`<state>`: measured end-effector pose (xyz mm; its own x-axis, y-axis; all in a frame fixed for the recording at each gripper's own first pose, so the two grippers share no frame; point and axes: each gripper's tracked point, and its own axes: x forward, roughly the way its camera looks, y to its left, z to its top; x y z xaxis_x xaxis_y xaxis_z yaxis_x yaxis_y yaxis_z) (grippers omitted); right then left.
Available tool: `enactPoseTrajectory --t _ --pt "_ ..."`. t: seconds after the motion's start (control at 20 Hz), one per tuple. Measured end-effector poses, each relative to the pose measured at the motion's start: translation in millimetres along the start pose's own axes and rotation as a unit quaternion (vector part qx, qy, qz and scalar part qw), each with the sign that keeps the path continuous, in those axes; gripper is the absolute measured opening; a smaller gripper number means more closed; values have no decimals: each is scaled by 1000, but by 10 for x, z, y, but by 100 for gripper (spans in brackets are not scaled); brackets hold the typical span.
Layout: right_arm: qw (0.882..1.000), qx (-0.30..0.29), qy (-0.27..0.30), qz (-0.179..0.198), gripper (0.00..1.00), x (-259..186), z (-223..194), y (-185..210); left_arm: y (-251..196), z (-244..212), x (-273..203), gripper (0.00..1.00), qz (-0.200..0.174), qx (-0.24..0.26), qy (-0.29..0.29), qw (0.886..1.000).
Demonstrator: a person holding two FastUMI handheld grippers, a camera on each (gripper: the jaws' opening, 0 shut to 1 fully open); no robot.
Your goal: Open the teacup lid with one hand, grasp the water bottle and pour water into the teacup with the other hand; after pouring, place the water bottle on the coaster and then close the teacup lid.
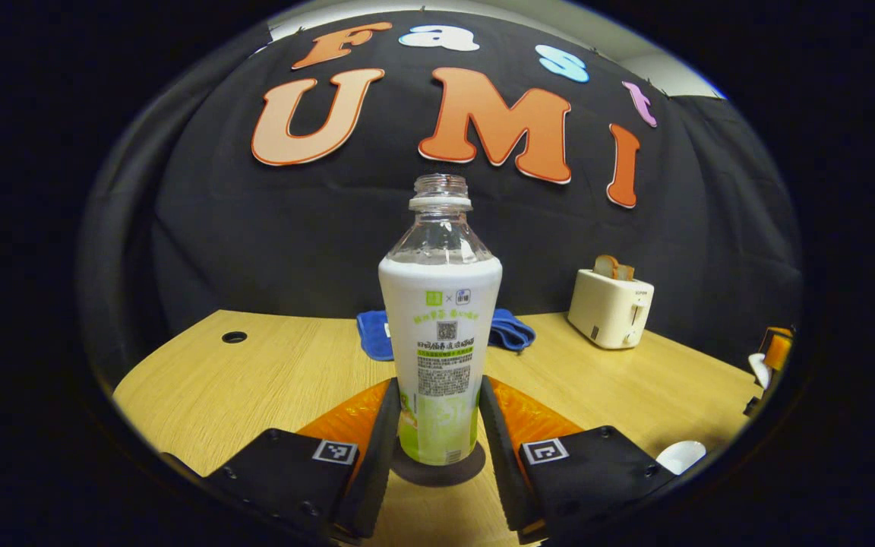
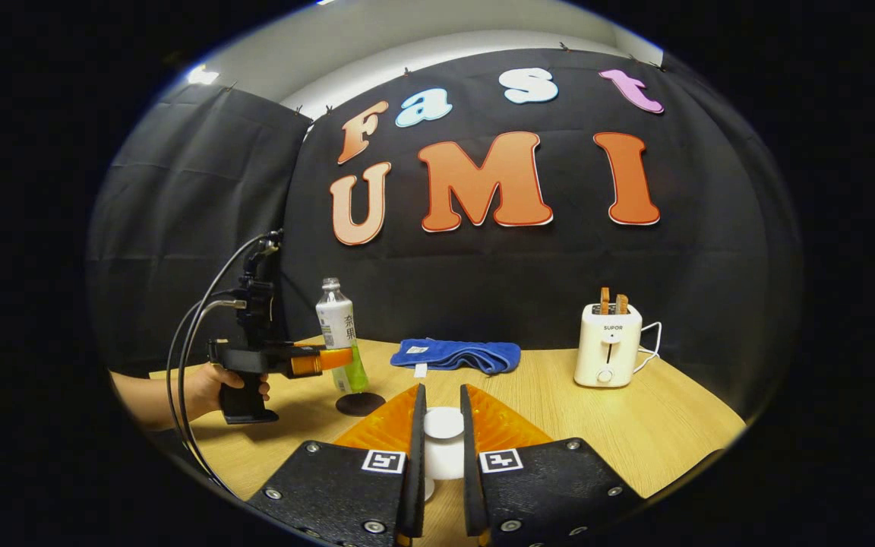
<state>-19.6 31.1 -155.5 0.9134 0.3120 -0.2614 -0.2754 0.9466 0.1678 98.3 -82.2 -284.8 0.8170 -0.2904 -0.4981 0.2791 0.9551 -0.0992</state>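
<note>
The water bottle (image 1: 439, 357), uncapped with a white and green label, stands upright on a dark round coaster (image 1: 437, 472). My left gripper (image 1: 437, 425) is shut on its lower half, one finger on each side. The right gripper view has the same bottle (image 2: 339, 330) held by the left gripper (image 2: 331, 358) over the coaster (image 2: 360, 404), with a hand (image 2: 213, 384) on the grip. My right gripper (image 2: 441, 433) is shut on the white teacup lid (image 2: 443, 422); more white shows just beneath it. A white teacup (image 1: 680, 456) sits low at the right of the left gripper view.
A folded blue cloth (image 2: 456, 354) lies at the back of the wooden table (image 2: 658, 425). A cream toaster (image 2: 608, 343) with toast in it stands back right. A cable hole (image 1: 234, 336) is at the table's far left. Cables (image 2: 194, 334) loop off the left gripper.
</note>
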Motion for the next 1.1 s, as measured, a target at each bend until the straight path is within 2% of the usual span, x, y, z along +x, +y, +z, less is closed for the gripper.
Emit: enactPoseTrajectory --t 0.15,0.5,0.85,0.95,1.0,1.1 --pt "1000 3 3 0 22 34 -23 -7 2 -113 38 65 -2 -1 10 1000" --pt "1000 -4 16 6 22 65 -108 62 -57 -265 121 63 -8 0 27 1000" --pt "1000 -5 20 11 22 31 -100 128 -87 -271 114 70 -15 7 22 1000" --pt "1000 -6 20 13 22 42 -106 158 -41 -297 90 75 -2 18 27 999" --pt "1000 -7 22 14 22 41 -115 173 -22 -301 69 89 4 26 28 999" --pt "999 -7 28 15 22 56 -163 195 -36 -247 -6 98 5 33 23 999"
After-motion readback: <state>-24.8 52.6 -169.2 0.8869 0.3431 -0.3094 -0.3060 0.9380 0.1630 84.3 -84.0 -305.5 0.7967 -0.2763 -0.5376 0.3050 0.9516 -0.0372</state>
